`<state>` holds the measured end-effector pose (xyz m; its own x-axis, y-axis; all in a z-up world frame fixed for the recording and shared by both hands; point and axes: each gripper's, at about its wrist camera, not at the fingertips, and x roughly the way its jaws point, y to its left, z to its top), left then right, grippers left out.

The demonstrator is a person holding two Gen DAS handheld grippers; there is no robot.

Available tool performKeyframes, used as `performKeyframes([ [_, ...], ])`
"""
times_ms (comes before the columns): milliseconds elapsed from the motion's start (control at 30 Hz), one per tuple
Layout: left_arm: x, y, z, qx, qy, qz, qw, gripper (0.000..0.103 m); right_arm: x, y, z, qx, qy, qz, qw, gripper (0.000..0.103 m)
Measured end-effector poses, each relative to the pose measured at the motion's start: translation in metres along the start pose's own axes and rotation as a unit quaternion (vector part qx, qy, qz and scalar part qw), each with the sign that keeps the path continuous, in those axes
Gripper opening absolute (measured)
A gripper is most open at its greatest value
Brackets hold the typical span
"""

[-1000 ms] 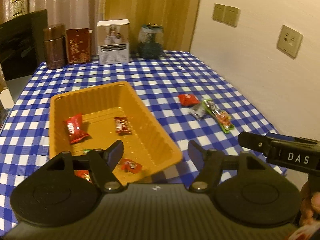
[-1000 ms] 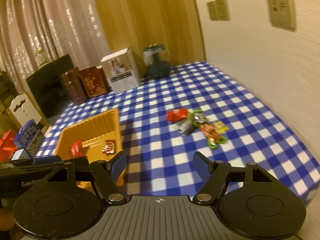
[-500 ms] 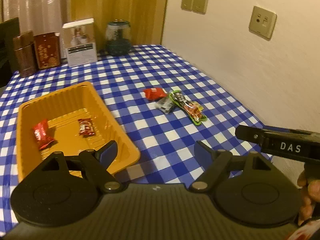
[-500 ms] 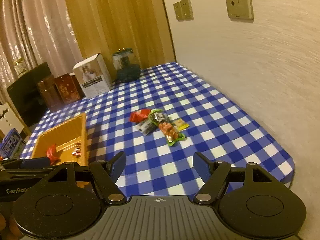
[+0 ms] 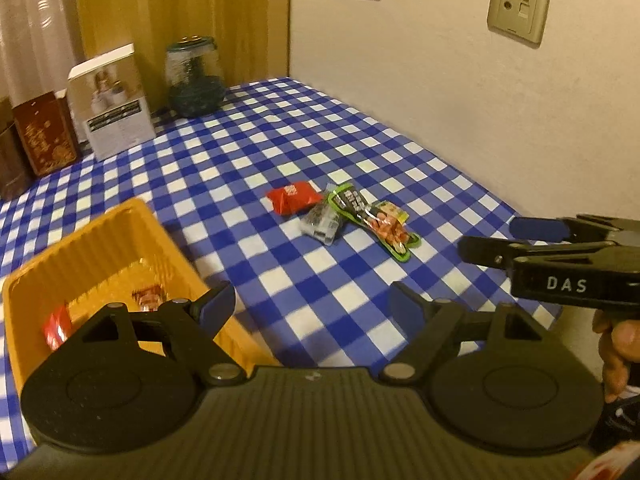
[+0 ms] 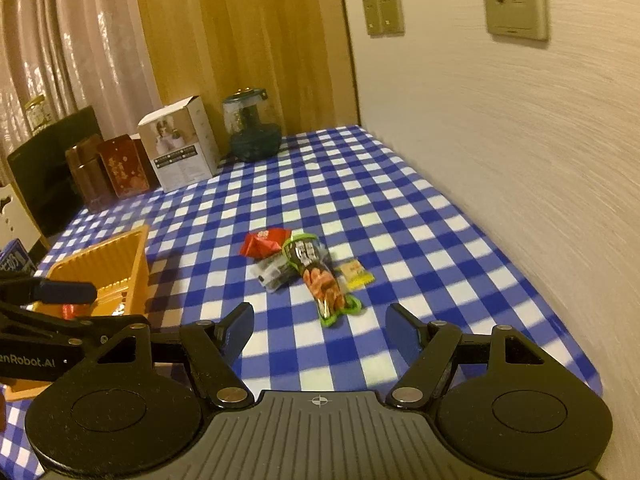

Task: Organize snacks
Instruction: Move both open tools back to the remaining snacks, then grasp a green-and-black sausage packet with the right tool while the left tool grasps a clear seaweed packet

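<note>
A small heap of snacks lies on the blue checked tablecloth: a red packet (image 5: 294, 197) (image 6: 262, 242), a clear grey packet (image 5: 321, 222) (image 6: 272, 272), a long green-edged packet (image 5: 374, 220) (image 6: 320, 278) and a small yellow packet (image 6: 356, 274). An orange tray (image 5: 120, 236) (image 6: 108, 264) at the left holds red wrapped snacks (image 5: 56, 326). My left gripper (image 5: 310, 306) is open and empty, near the tray's right wall. My right gripper (image 6: 320, 328) is open and empty, just short of the heap.
A white box (image 5: 112, 104), a glass jar (image 5: 195, 76), red and brown tins (image 5: 42, 134) stand along the table's back edge. A wall with sockets (image 5: 516, 8) runs along the right side. The table's near right corner (image 6: 576, 372) is close.
Both grippers have swung right, from over the tray toward the snack heap, and moved closer to it. Both stay open and empty.
</note>
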<state>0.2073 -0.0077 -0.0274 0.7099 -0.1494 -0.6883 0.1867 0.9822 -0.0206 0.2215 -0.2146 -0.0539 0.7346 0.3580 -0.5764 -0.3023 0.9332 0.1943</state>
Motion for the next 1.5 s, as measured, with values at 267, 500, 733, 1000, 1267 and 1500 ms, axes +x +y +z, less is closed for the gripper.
performKeyframes([
  [267, 0.043, 0.018, 0.031, 0.030, 0.019, -0.011, 0.9993, 0.082, 0.055, -0.010, 0.012, -0.041, 0.009, 0.006, 0.999, 0.068],
  [500, 0.078, 0.034, 0.046, 0.041, 0.042, -0.025, 0.9979, 0.082, 0.103, -0.015, 0.016, -0.053, 0.034, 0.022, 0.998, 0.051],
  [733, 0.099, 0.035, 0.056, 0.066, 0.057, -0.040, 0.9954, 0.082, 0.138, -0.008, 0.018, -0.087, 0.059, 0.018, 0.994, 0.040],
  [1000, 0.116, 0.036, 0.059, 0.071, 0.072, -0.045, 0.9939, 0.082, 0.155, -0.001, 0.012, -0.124, 0.084, 0.001, 0.989, 0.032],
  [1267, 0.128, 0.025, 0.065, 0.087, 0.082, -0.056, 0.9913, 0.081, 0.141, -0.004, 0.014, -0.099, 0.070, 0.000, 0.993, 0.030],
  [1500, 0.151, 0.010, 0.073, 0.115, 0.105, -0.079, 0.9846, 0.066, 0.117, -0.026, 0.018, -0.036, 0.039, -0.028, 0.998, 0.030],
])
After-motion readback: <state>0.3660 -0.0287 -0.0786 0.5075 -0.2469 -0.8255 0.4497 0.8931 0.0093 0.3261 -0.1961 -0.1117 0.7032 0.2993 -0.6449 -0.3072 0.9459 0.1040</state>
